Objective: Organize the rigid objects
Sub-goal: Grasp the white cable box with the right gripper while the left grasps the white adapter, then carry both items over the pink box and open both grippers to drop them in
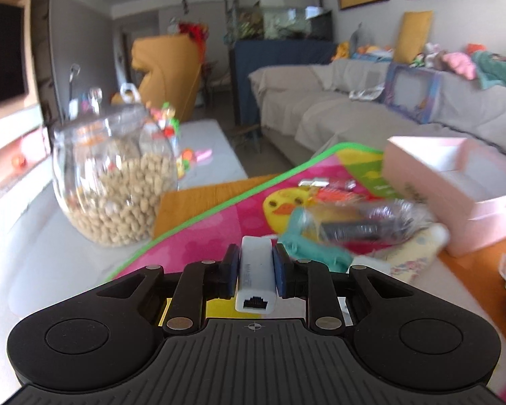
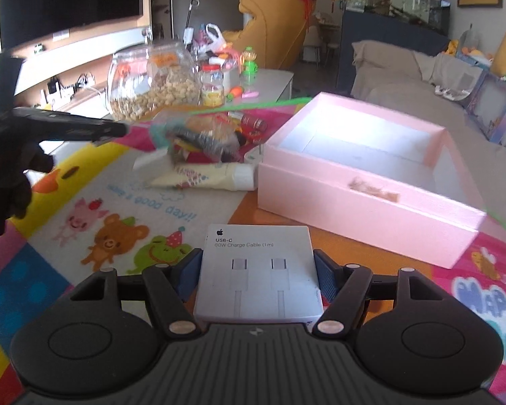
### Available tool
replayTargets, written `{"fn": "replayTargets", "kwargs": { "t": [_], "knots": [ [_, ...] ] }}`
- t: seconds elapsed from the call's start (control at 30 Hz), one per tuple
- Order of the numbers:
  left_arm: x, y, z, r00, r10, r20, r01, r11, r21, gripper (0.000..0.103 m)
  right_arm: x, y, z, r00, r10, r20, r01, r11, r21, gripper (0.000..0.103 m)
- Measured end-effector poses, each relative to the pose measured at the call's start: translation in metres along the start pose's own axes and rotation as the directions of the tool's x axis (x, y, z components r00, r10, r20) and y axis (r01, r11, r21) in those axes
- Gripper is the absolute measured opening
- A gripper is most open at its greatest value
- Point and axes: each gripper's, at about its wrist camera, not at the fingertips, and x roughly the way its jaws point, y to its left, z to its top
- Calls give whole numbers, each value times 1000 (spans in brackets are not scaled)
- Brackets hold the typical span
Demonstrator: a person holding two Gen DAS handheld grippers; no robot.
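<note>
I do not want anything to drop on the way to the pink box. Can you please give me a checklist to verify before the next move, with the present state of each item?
1. Left gripper grips the white adapter: ok, both pads press its sides.
2. Right gripper grips the white cable box: ok, it sits between both pads.
3. Pink box is open: ok, no lid on it.
4. Free room inside the pink box: ok, the visible floor is bare.
5. Way from the cable box to the pink box: ok, only orange table surface between.
6. Pile of items beside the pink box is stable: cannot tell, it is blurred.
</note>
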Motion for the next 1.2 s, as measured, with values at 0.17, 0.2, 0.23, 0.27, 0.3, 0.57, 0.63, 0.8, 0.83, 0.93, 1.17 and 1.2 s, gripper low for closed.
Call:
{"fn": "replayTargets", "kwargs": {
  "t": [0.17, 0.2, 0.23, 0.27, 0.3, 0.57, 0.63, 0.8, 0.83, 0.93, 1.17, 1.2],
  "knots": [
    [-57, -13, 27, 994, -40, 104, 33, 997, 68, 25, -34, -3, 0, 998, -25, 66, 25, 1000, 8, 69],
    [-67, -19, 33, 991, -53, 126, 42, 995, 88, 25, -40, -4, 0, 997, -28, 78, 27, 1000, 12, 69],
    [-77, -26, 39, 987, -66, 149, 50, 992, 112, 25, -46, -5, 1, 995, -30, 91, 28, 999, 16, 69],
    [-85, -34, 44, 983, -81, 167, 59, 989, 135, 25, -52, -6, 3, 994, -31, 105, 29, 999, 22, 69],
    [-93, -41, 49, 978, -104, 179, 77, 985, 154, 25, -58, -7, 4, 993, -33, 116, 30, 999, 25, 69],
    [-118, -92, 78, 906, -402, 130, 377, 909, 179, 25, -106, -21, 0, 975, -74, 208, 66, 997, 48, 69],
    [-111, -99, 91, 885, -442, 149, 421, 894, 152, 25, -117, -27, 4, 964, -107, 241, 96, 994, 56, 69],
    [-72, -128, 145, 867, -448, 219, 429, 894, 132, 26, -126, -51, 39, 913, -205, 353, 187, 979, 85, 69],
    [-60, -134, 156, 868, -444, 224, 425, 896, 130, 27, -124, -58, 51, 901, -218, 376, 195, 976, 98, 69],
    [-22, -149, 183, 847, -482, 225, 475, 876, 87, 28, -109, -78, 84, 882, -208, 422, 175, 978, 116, 69],
    [44, -117, 168, 877, -459, 140, 476, 871, -124, 27, -66, -109, 109, 898, -274, 343, 228, 959, 171, 74],
    [45, -109, 158, 892, -432, 130, 447, 887, -117, 27, -61, -113, 107, 902, -278, 330, 234, 958, 169, 74]
  ]
}}
